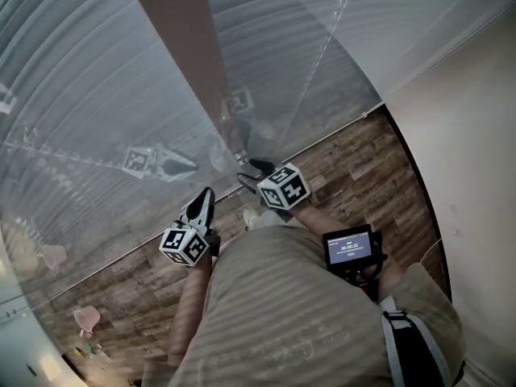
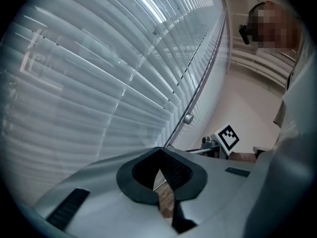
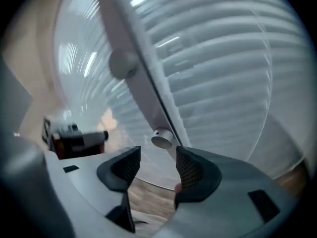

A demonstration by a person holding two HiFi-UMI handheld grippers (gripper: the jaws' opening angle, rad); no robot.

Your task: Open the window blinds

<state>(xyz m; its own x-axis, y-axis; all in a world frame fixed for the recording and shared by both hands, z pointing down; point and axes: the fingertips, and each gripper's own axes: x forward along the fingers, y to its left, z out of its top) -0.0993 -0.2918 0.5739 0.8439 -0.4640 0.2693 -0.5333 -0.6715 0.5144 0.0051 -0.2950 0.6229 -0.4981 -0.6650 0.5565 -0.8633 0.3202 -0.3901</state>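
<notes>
**Head view:** The window blinds [image 1: 97, 79] were pictured with their slats laid flat and closed across both panes, and nothing of the outside was shown through them. The left gripper [image 1: 207, 193] and the right gripper [image 1: 248, 173] were held side by side just in front of the blinds' lower edge. Both were above the wooden floor [image 1: 355, 168] that ran beneath the blinds. The right gripper was reached closer to the blinds than the left.

**Left gripper view:** The left gripper's fingers [image 2: 143, 170] were shown with their tips brought together and nothing caught between them. A thin rod [image 2: 203, 78] was seen running down the face of the blinds with a small knob [image 2: 188, 118] beside it. Both lay beyond these fingers and were untouched by them.

**Right gripper view:** The right gripper's fingers [image 3: 190, 170] were shown standing wide apart. What looked to be the same knob was seen just above the gap between them, against the blinds. It was nearer the right-hand finger but was pressed by neither pad, so nothing was held.

The task was judged to be barely begun, since the blinds were closed and their control had not been gripped. It appeared that the right fingers had yet to be closed on the rod's lower end. The rod would then have to be worked until the slats were turned or lifted.
</notes>
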